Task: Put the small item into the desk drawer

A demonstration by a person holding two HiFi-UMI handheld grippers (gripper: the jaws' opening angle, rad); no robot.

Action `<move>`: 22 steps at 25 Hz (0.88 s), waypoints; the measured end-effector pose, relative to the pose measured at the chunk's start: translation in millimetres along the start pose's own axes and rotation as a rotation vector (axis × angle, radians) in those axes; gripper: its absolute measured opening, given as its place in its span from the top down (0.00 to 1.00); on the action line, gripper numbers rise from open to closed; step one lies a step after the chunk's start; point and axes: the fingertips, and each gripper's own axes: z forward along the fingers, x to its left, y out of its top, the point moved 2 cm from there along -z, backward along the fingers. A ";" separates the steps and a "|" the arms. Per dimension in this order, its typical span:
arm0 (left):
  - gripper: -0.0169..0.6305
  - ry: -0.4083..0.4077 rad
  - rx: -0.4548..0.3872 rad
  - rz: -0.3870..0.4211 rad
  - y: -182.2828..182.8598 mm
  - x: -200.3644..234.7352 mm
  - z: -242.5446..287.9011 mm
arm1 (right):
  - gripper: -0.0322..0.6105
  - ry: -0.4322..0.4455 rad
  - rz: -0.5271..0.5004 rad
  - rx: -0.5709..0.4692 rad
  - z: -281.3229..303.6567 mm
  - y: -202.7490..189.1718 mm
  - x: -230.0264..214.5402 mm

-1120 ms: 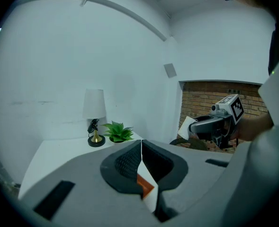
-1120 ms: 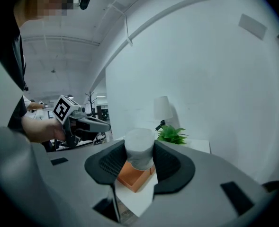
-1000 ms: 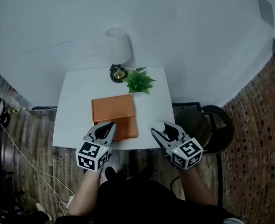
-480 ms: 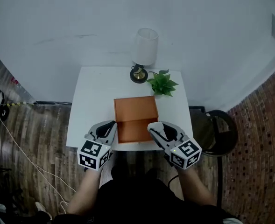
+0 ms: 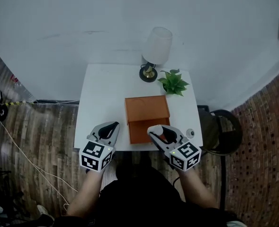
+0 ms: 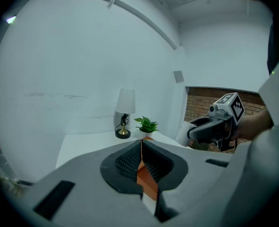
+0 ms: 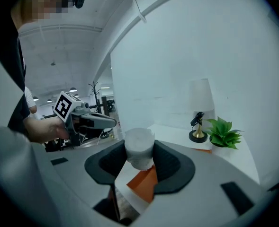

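Firmly clenched, the right hand-held gripper [image 5: 162,133] grasps the small white item [image 7: 139,146], a stubby cylinder pinched between its dark pads. It hangs over the near edge of the white tabletop [image 5: 106,93]. To its left, well apart, the left hand-held gripper [image 5: 112,126] has its jaws drawn together with nothing between them. An orange box [image 5: 147,112] lies on the tabletop ahead of the two, its near end just beside the right one's tips. Further ahead of the right one, a green plant [image 5: 174,82] and a white-shaded lamp [image 5: 157,51] stand near each other at the far edge. Just to its right a small round grey thing [image 5: 190,133] sits at the tabletop's edge. Beyond that a dark stool [image 5: 223,131] stands on the wooden floor [image 5: 35,141].
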 end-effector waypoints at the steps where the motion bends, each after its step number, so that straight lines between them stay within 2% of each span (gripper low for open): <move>1: 0.95 -0.002 0.002 -0.002 -0.7 1.2 1.6 | 0.69 0.004 -0.002 0.007 2.6 -1.5 0.5; 7: 0.95 -0.010 0.016 -0.027 -1.1 4.3 22.2 | 0.69 0.034 -0.020 0.064 17.8 -13.4 -9.9; 13: 0.95 0.001 0.061 -0.056 -8.6 4.0 41.8 | 0.68 0.066 0.005 0.109 31.1 -31.5 -27.8; 22: 0.95 0.016 0.129 -0.107 -33.8 1.8 73.6 | 0.68 0.127 -0.019 0.198 54.9 -67.5 -48.1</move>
